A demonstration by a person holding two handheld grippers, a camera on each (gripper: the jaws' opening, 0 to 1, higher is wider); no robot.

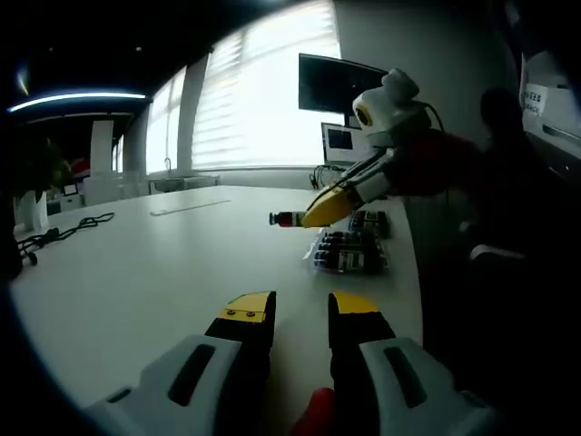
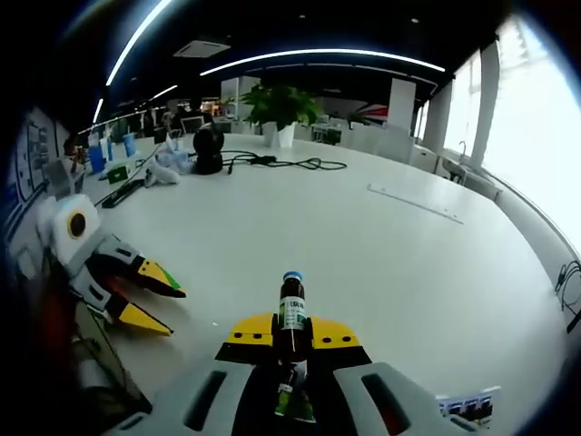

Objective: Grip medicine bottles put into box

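Note:
A brown medicine bottle [image 2: 291, 304] with a blue cap and a green-and-white label stands up between the yellow tips of my right gripper [image 2: 291, 332], which is shut on it. From the left gripper view, that same bottle [image 1: 287, 219] pokes out sideways from the right gripper [image 1: 318, 211] above the white table. Just below it lies a box [image 1: 349, 247] holding several dark bottles; a corner of the box [image 2: 467, 406] also peeks in low in the right gripper view. My left gripper [image 1: 301, 313] hovers open over the table, nothing between its jaws, also seen as the left gripper [image 2: 163, 307].
The white table [image 1: 154, 272] stretches wide to the left. A black cable [image 1: 54, 234] lies near its far left edge. A monitor [image 1: 340, 84] and small screen stand behind the box. A potted plant [image 2: 277, 109], cables and a black device [image 2: 209, 150] sit at the table's far end.

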